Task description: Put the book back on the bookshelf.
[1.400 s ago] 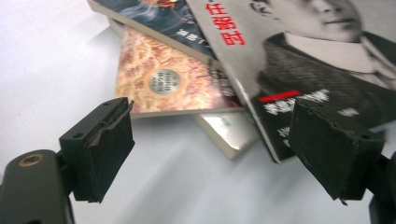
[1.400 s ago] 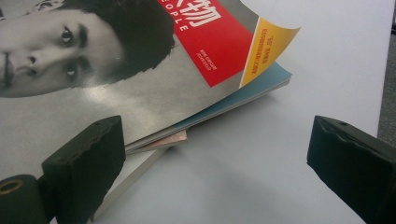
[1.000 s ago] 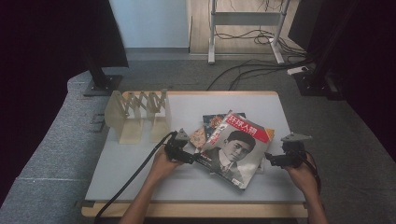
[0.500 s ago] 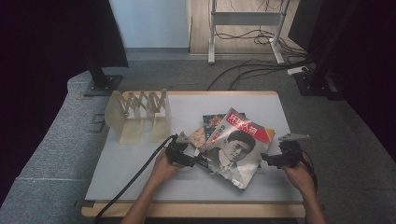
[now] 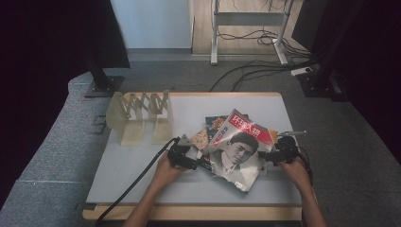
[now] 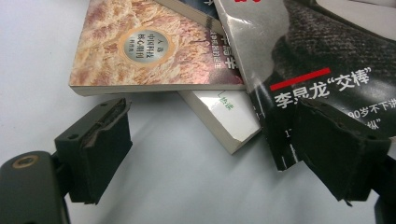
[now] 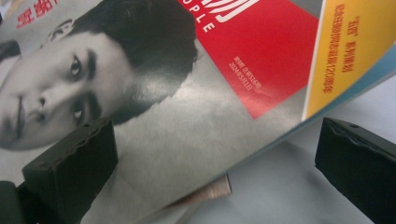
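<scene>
Glossy magazine (image 5: 239, 147) with a grey portrait cover and red title block lies tilted on top of a loose pile right of centre on the worktop (image 5: 137, 168), a flat pale grey board with a wooden front edge. Under the magazine on its left: a thick paperback (image 6: 154, 44) with a mottled tan-and-cream cover and round silver badge, and a white-edged book (image 6: 224, 119) poking out beneath it; a dark cover sticks out at the magazine's far side. Left tongs (image 5: 189, 156) sit at the magazine's left edge, black ridged rubber pads spread apart with nothing pressed; in the left gripper view one pad overlaps the magazine's lower corner, the other sits over bare worktop, below the paperback's edge. Right tongs (image 5: 274, 153) at the magazine's right edge, also spread, one pad over the glossy cover and one off its edge over the worktop; whether a pad touches the paper is unclear. Left of the magazine and farther back stands a pale, translucent accordion-style rack (image 5: 142, 111) with zigzag top, empty slots. Versus a second ago: right tongs have come in closer to the magazine's right edge and lower; left tongs unchanged, pile unchanged.
</scene>
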A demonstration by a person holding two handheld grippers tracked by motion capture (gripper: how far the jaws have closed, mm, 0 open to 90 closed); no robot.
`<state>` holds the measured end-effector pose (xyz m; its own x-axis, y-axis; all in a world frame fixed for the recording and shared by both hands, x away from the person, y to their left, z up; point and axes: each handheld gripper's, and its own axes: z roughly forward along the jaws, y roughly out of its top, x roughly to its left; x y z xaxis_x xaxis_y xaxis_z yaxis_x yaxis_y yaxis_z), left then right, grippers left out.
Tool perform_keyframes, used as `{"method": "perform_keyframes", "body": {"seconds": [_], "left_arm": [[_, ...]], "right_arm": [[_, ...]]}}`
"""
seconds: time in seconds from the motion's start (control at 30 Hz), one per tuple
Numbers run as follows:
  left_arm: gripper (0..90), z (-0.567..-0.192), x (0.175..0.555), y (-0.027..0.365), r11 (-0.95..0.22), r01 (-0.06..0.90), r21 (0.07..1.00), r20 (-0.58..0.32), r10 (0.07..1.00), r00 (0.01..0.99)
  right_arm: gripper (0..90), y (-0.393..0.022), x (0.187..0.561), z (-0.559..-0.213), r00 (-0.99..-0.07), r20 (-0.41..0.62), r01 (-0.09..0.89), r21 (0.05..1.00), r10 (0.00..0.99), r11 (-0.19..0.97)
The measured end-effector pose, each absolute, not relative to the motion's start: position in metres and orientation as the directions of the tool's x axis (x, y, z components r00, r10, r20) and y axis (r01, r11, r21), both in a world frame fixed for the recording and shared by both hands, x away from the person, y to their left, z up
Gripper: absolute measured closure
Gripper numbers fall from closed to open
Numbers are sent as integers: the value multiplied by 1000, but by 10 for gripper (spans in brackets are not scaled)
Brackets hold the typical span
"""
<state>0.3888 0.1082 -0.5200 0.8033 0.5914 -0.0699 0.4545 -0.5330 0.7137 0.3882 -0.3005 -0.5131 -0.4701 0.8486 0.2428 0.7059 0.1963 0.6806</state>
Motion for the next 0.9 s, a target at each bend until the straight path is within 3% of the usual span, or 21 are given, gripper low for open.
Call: {"method": "perform_keyframes", "body": {"seconds": [0.27,0.43,0.5,0.73,0.9], "left_arm": [[121,-520,389,108,-534,453,714,-68,591,804],[128,-520,388,108,-536,451,714,-65,590,805],[128,-520,388,108,-533,452,715,-68,591,804],[128,-520,389,109,-533,456,712,-77,587,806],[128,-520,388,108,-534,453,714,-73,586,807]], "right_arm": [[0,-301,403,-520,-455,343,745,652,822,140],[8,-296,410,-515,-463,304,735,656,833,170],[94,-295,412,-509,-465,269,718,672,843,182],[204,-298,412,-499,-466,236,680,712,852,175],[351,-299,413,-493,-471,185,654,730,863,200]]}}
